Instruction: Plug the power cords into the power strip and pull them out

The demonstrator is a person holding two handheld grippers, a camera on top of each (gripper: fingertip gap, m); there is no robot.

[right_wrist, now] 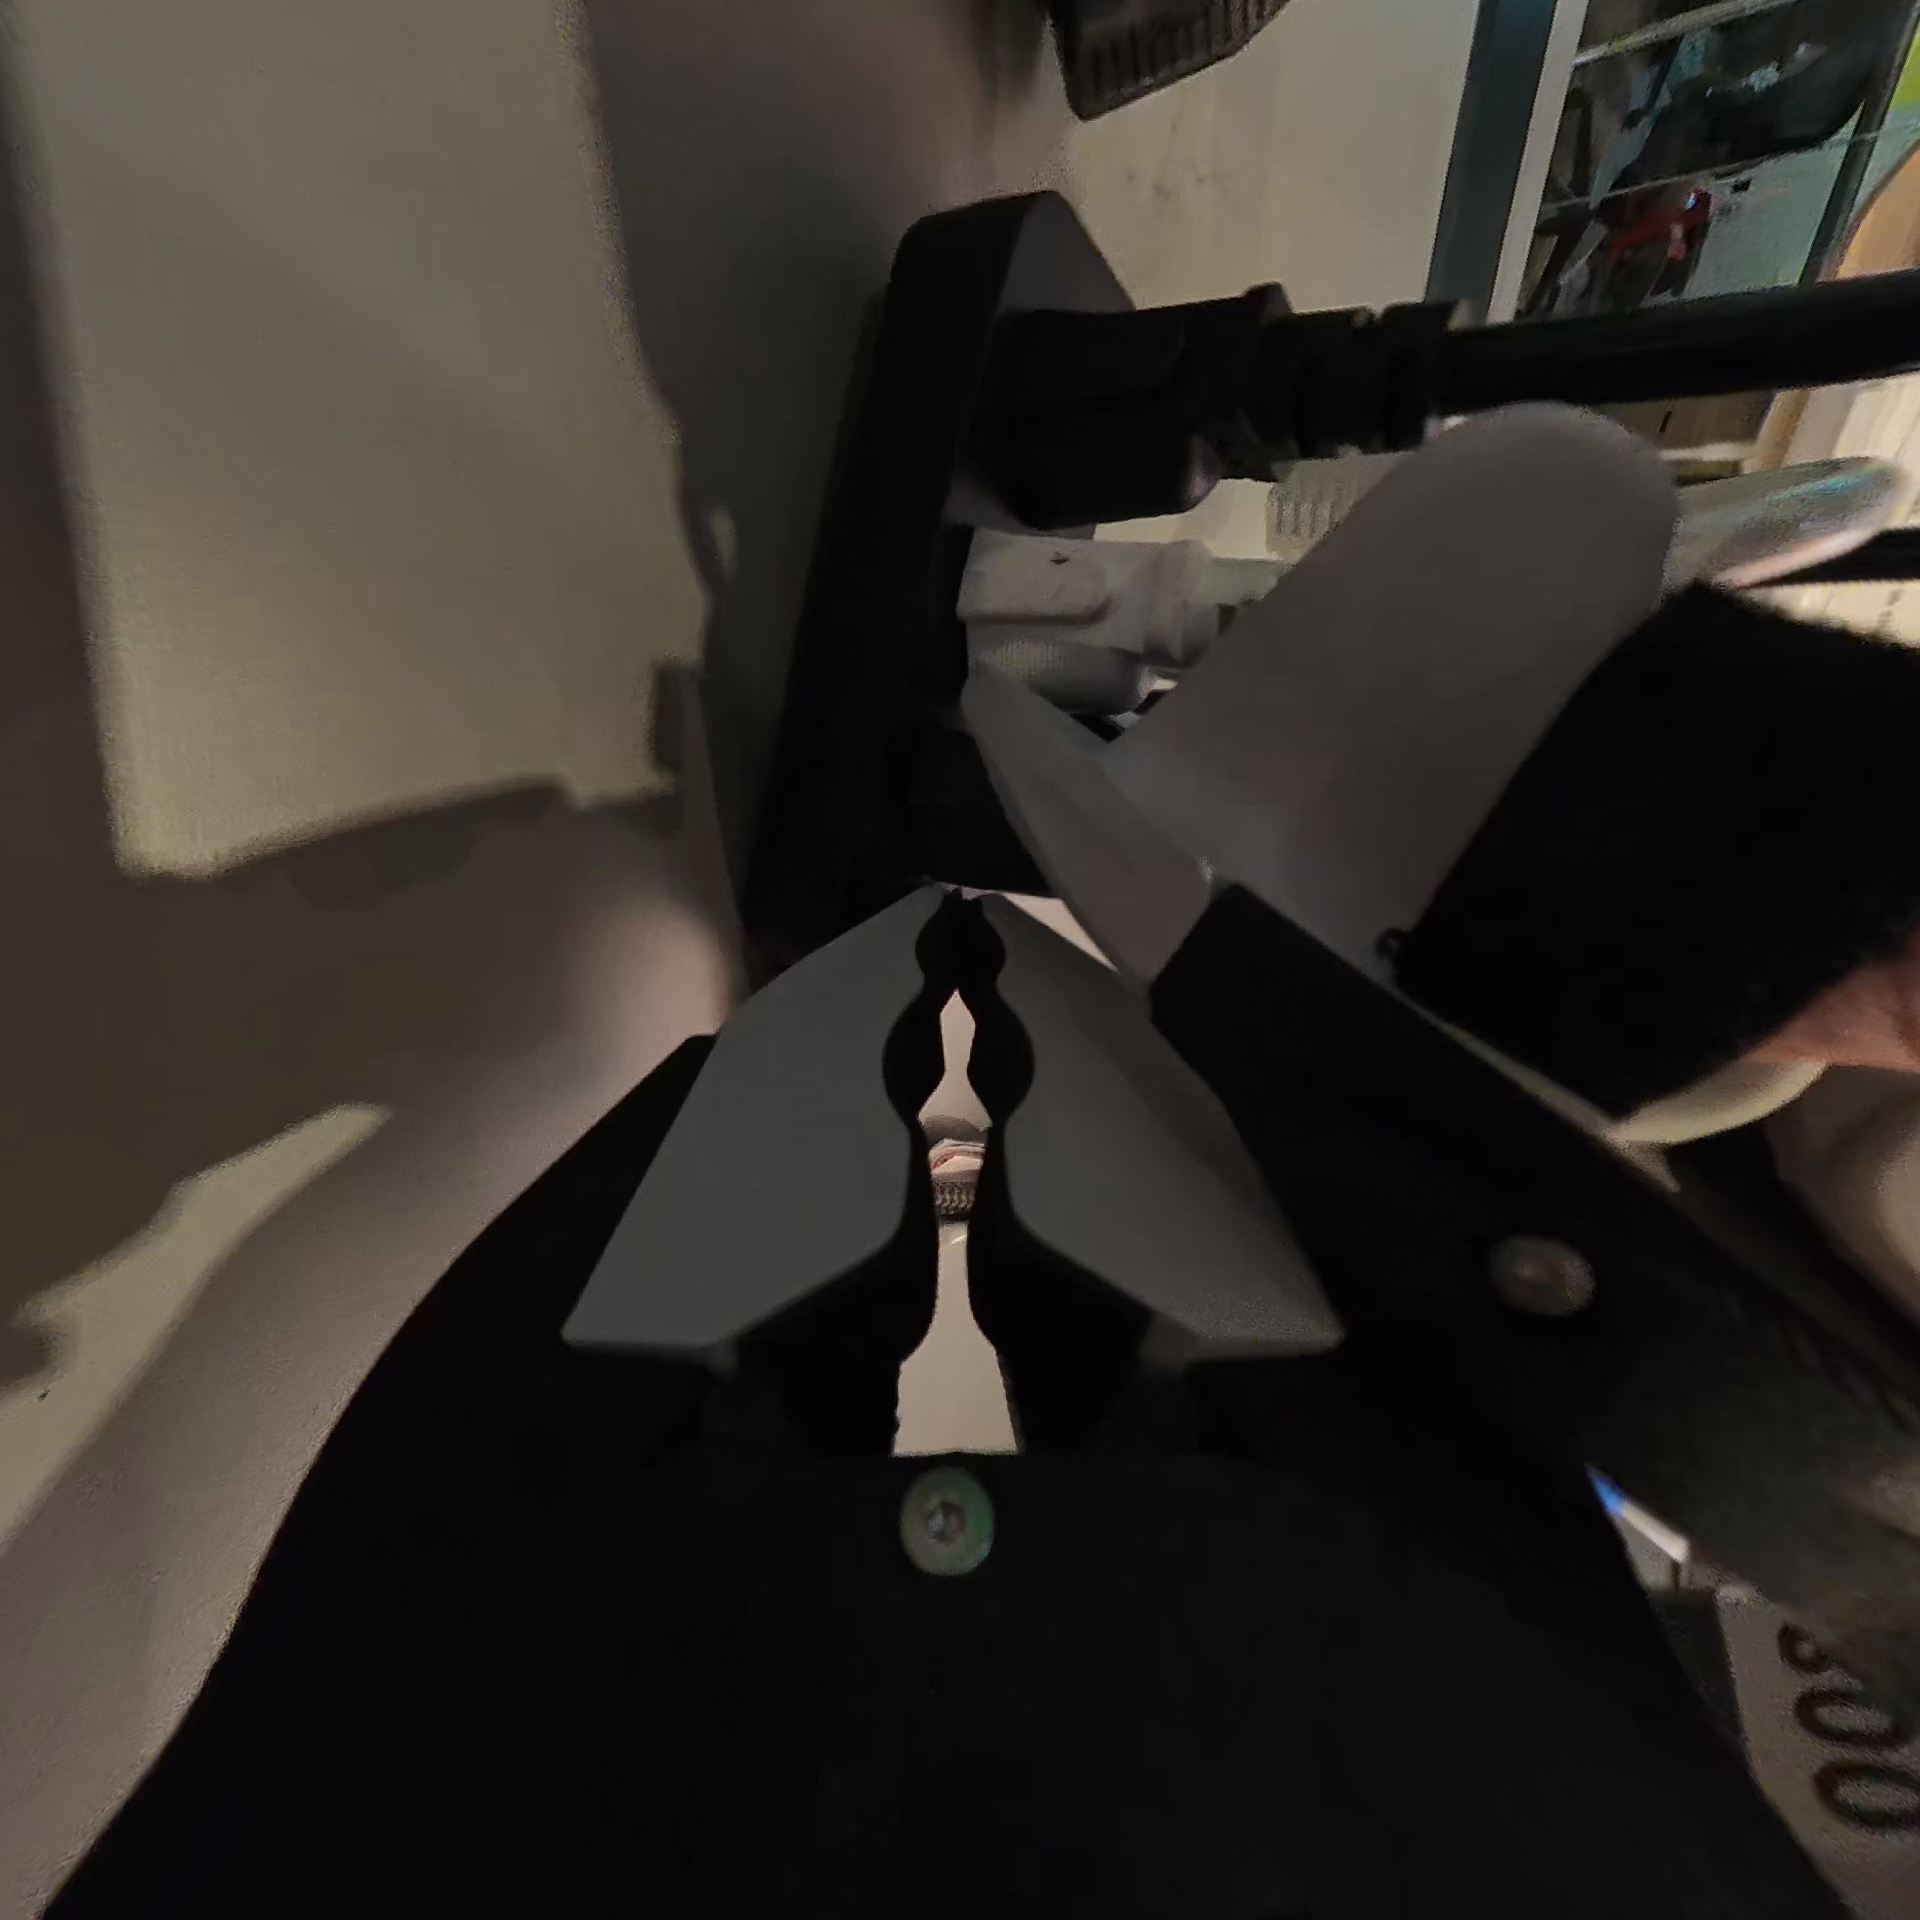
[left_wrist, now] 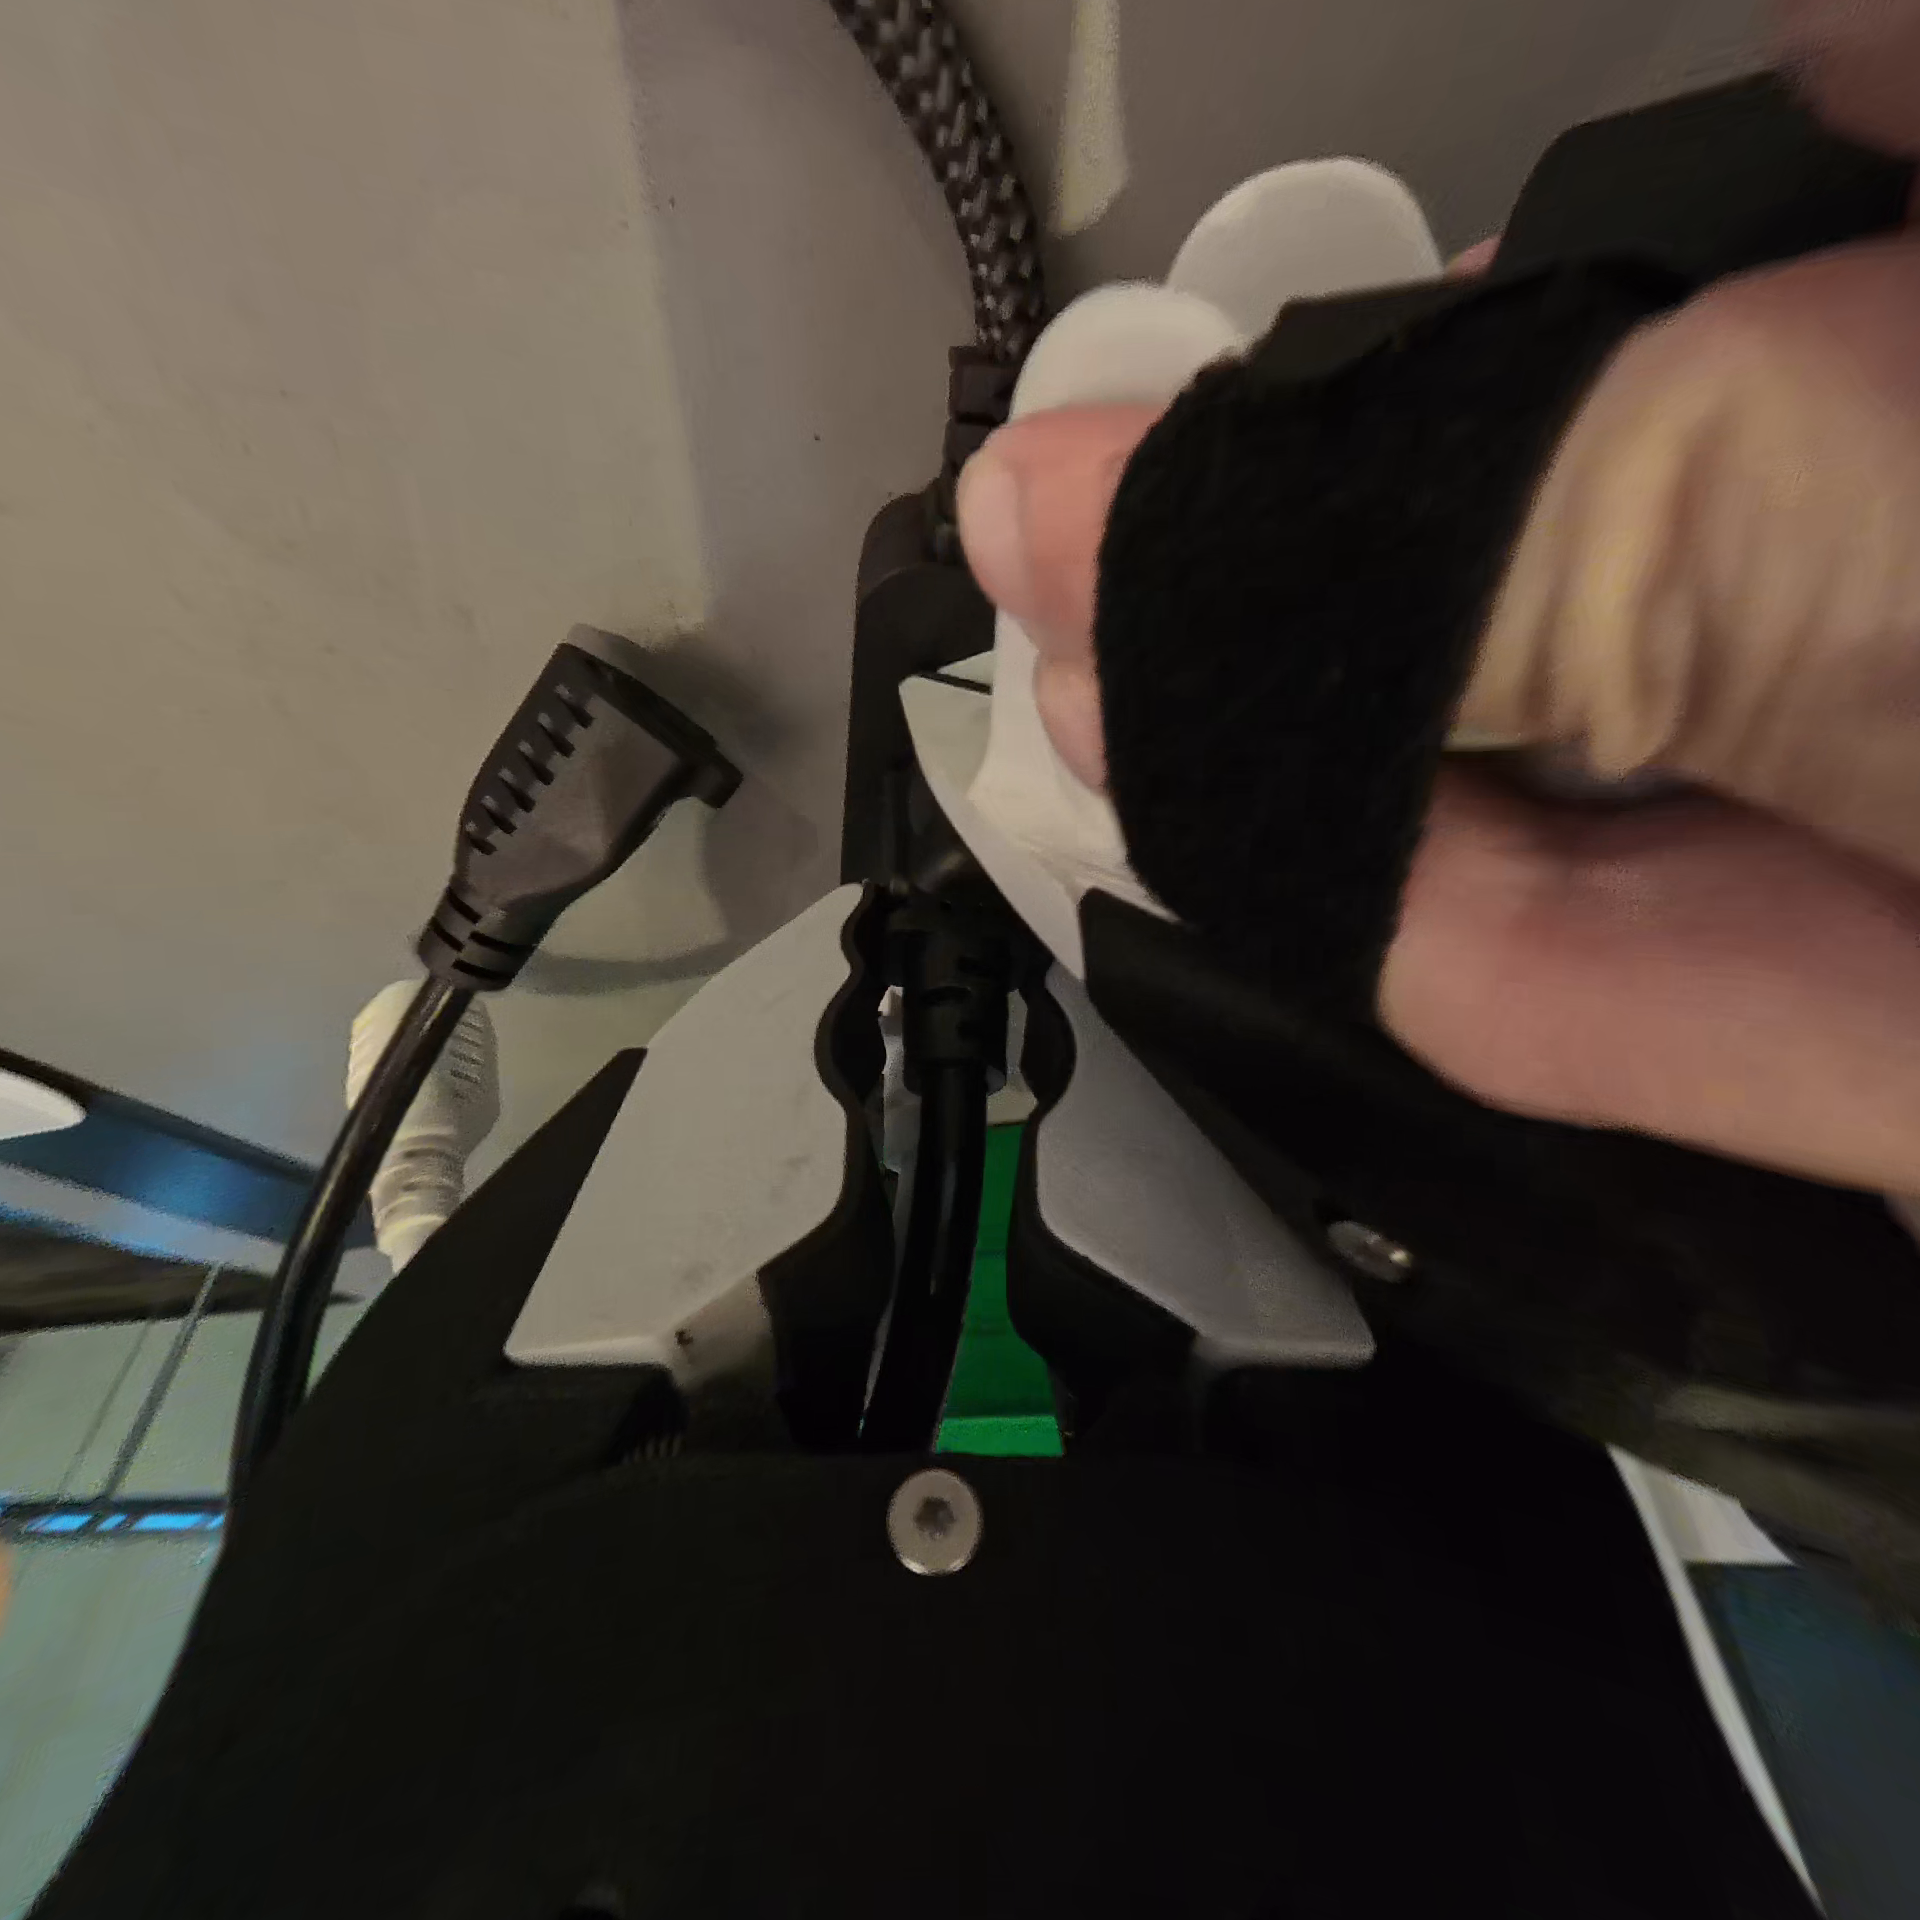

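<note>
In the left wrist view, the left gripper [left_wrist: 940, 997] has its jaws closed around a black power cord [left_wrist: 928, 1195] just behind its plug, which sits at the black power strip [left_wrist: 883, 727]; a second black plug [left_wrist: 582, 800] sits in a pale surface to the left. The right gripper [left_wrist: 997, 790], held in a hand [left_wrist: 1621, 644], crosses in front.

In the right wrist view, its jaws are nearly closed on nothing, tips just beside the strip [right_wrist: 831, 665], where another plug [right_wrist: 1122, 416] is seated. Judged, the step is pulling out; next calls for a straight pull while the strip is steadied. No readable brand shows.
</note>
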